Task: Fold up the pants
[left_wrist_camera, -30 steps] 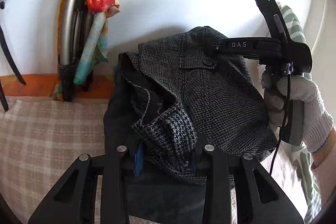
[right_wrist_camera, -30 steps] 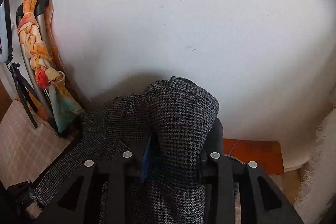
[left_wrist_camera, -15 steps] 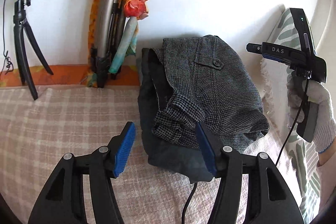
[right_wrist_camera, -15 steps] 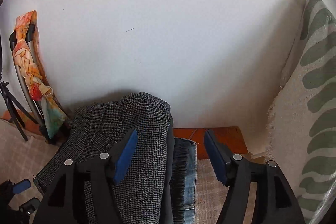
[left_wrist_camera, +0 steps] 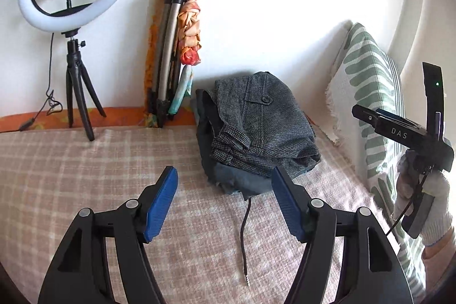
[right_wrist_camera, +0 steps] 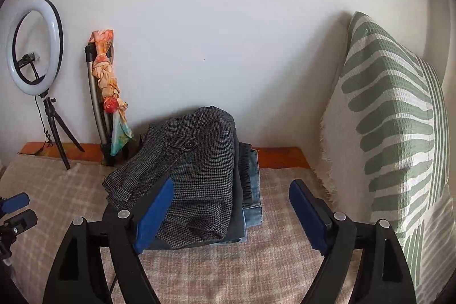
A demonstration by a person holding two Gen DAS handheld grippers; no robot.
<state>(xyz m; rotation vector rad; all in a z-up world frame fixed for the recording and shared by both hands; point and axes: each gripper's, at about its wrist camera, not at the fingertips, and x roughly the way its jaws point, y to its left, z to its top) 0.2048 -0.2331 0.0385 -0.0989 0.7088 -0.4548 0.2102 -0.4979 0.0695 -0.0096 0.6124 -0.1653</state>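
The grey houndstooth pants [left_wrist_camera: 262, 127] sit folded into a chunky bundle on top of a stack of dark and blue denim [right_wrist_camera: 252, 190], back by the wall on a nubby beige plaid blanket [left_wrist_camera: 71, 170]. Both the left tongs [left_wrist_camera: 223, 207] and the right tongs [right_wrist_camera: 228, 215] hang spread wide, holding nothing. There's a waffle-weave green-striped pillow [right_wrist_camera: 399, 133] just beside the stack.

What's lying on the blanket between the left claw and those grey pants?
A thin black cable with a metal plug at its tip, on the checked blanket between the left gripper and the grey pants. The left wrist view shows it.
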